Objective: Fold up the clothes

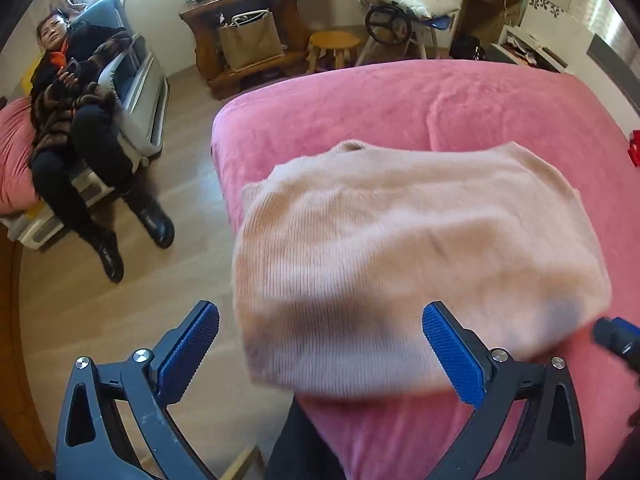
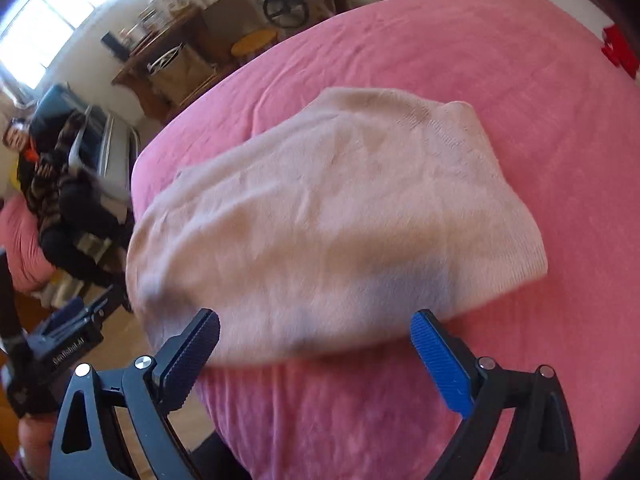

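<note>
A pale pink knit sweater (image 1: 400, 248) lies folded into a rough rectangle on the pink bed (image 1: 400, 100), close to the bed's near left corner. It also shows in the right wrist view (image 2: 332, 220). My left gripper (image 1: 320, 320) is open and empty, its blue pads wide apart just short of the sweater's near edge. My right gripper (image 2: 316, 328) is open and empty too, above the sweater's near edge. The right gripper's tip shows at the right edge of the left wrist view (image 1: 618, 338); the left gripper's body shows at the left of the right wrist view (image 2: 60, 344).
A person (image 1: 68, 120) sits in a reclining chair (image 1: 136, 92) left of the bed. Wooden floor (image 1: 180, 220) lies between. A wooden desk (image 1: 248, 20), a bag, a round stool (image 1: 334, 46) and a pillow stand beyond the bed. A red object (image 2: 620, 52) lies on the bed's far right.
</note>
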`<state>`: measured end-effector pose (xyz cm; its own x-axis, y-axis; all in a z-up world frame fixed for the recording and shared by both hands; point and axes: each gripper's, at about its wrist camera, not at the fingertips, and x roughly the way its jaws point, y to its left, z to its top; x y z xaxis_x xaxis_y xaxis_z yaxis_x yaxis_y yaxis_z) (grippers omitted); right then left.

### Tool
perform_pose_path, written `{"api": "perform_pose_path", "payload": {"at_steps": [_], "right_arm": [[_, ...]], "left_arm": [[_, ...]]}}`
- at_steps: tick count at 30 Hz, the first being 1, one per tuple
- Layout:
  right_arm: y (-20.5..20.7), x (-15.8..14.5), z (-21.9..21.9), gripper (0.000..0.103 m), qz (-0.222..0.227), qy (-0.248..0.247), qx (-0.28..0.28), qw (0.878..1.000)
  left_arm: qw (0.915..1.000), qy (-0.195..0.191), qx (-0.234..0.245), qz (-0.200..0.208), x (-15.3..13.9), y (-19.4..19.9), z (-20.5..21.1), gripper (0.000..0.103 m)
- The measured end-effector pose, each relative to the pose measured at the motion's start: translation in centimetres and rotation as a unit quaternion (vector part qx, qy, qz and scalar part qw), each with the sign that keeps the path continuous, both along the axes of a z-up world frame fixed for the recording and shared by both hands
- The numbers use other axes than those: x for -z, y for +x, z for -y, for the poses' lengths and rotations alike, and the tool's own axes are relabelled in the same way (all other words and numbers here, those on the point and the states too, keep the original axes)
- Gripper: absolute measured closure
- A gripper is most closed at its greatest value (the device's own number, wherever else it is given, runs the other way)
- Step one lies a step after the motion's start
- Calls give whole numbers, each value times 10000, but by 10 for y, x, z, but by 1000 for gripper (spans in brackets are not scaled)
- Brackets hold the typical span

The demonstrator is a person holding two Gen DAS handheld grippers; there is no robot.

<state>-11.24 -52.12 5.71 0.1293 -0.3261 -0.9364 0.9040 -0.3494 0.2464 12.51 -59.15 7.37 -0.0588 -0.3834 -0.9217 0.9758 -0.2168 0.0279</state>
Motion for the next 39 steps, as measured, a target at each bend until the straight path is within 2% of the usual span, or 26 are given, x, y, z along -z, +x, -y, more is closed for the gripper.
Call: {"api": "perform_pose_path", "payload": {"at_steps": [4, 8, 12, 18, 26, 39], "right_arm": [[21, -22, -13, 5, -257, 83, -74, 9996], [31, -48, -17, 5, -571, 40, -212, 9981], [45, -71, -8, 5, -707, -122, -389, 9967], [68, -95, 5, 5, -812, -304, -597, 9944], [86, -115, -1, 5, -1255, -541, -658, 9884], [75, -123, -19, 5, -1329, -556, -412, 9887]], "left_arm": [[9997, -228, 41, -55, -33, -1, -17, 0], [9997, -203, 54, -147, -52, 2, -25, 0], [9997, -53, -226, -95, -67, 10, -26, 0], [9988, -160, -466, 82, -84, 23, -32, 0], [9986, -187, -481, 69, -92, 24, -38, 0], [9992, -85, -327, -220, -96, 17, -47, 0]]}}
